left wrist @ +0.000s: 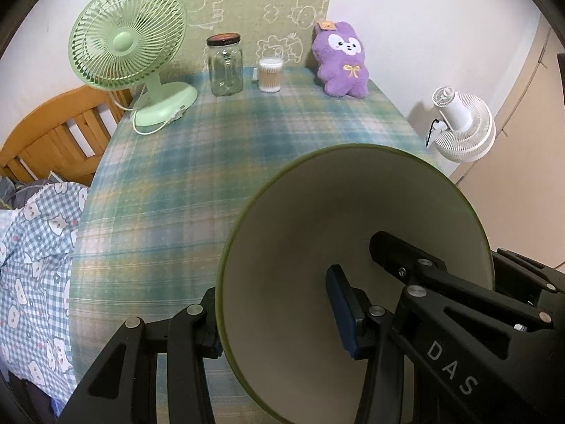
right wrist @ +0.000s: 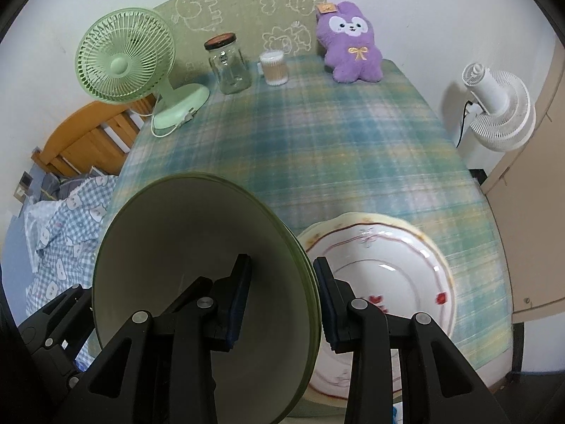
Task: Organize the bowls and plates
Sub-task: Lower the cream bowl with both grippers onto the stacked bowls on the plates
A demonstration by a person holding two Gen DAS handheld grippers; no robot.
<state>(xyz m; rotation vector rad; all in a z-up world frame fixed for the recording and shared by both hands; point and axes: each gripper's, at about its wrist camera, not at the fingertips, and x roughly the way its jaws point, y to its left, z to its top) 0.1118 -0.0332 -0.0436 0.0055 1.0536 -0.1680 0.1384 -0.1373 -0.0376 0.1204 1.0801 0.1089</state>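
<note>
Left wrist: our left gripper (left wrist: 279, 321) is clamped on the green bowl's (left wrist: 303, 219) rim at 5 o'clock.

Right wrist: our right gripper (right wrist: 282, 300) clamps the same bowl at 7 o'clock, above the floral plate (right wrist: 388, 268) at 4 o'clock on the tablecloth (right wrist: 335, 134).

The green bowl (right wrist: 197, 282) hides the flowered plate's (right wrist: 388, 265) left side; tablecloth (right wrist: 317, 148) blurred.

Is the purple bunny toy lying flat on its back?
No, the purple bunny toy sits upright at the table's far edge, against the wall.
</note>
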